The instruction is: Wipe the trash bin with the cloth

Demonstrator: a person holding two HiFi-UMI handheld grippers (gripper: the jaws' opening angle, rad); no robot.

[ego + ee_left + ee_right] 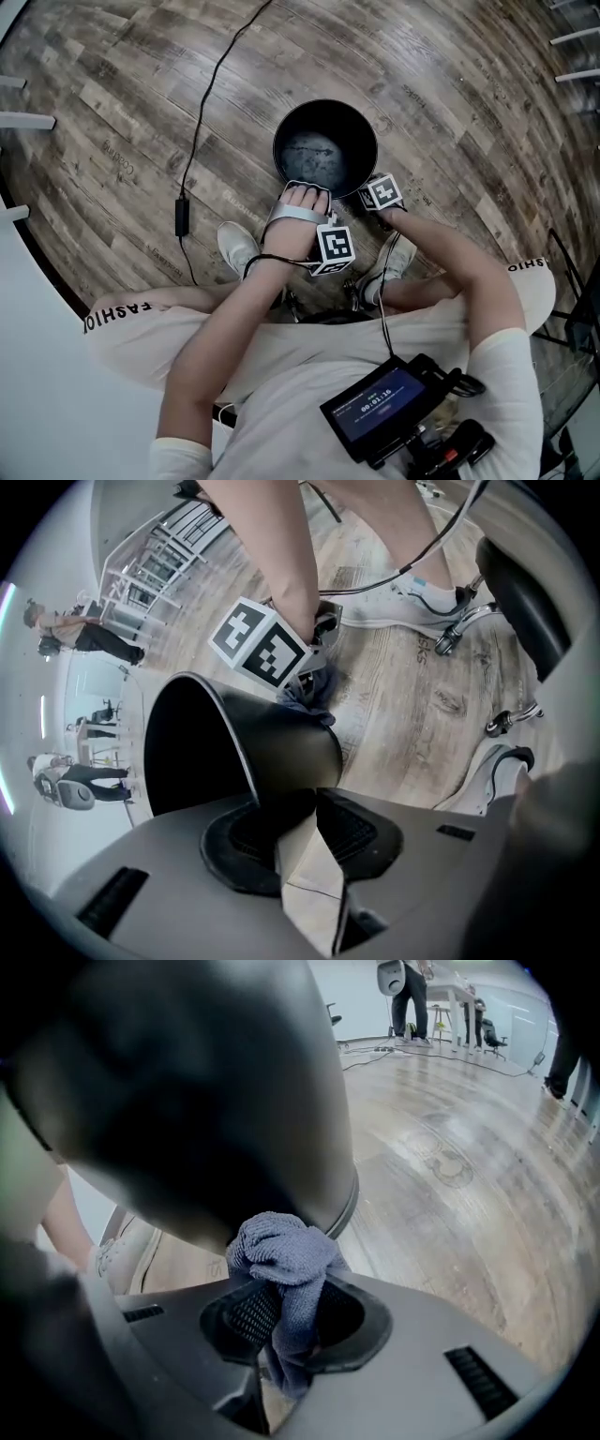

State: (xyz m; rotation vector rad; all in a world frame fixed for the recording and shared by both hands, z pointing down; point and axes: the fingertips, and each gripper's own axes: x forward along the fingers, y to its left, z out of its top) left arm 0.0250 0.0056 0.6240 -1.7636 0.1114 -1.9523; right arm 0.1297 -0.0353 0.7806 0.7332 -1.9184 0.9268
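A round black trash bin (324,150) stands on the wooden floor in front of the person's feet. My left gripper (304,195) reaches over its near rim. In the left gripper view, my left gripper (302,803) is shut on the thin wall of the bin (246,747), one jaw inside and one outside. My right gripper (375,195) is low at the bin's near right side. My right gripper (286,1302) is shut on a bunched blue-grey cloth (281,1249), which touches the bin's outer wall (206,1101) near the bottom edge. The cloth (306,692) also shows under the right gripper's marker cube (266,647).
A black cable with an adapter (181,216) runs across the floor left of the bin. White shoes (238,247) and chair castors (461,630) sit close behind the bin. A white desk edge (28,309) curves along the left. People and desks (412,988) are far off.
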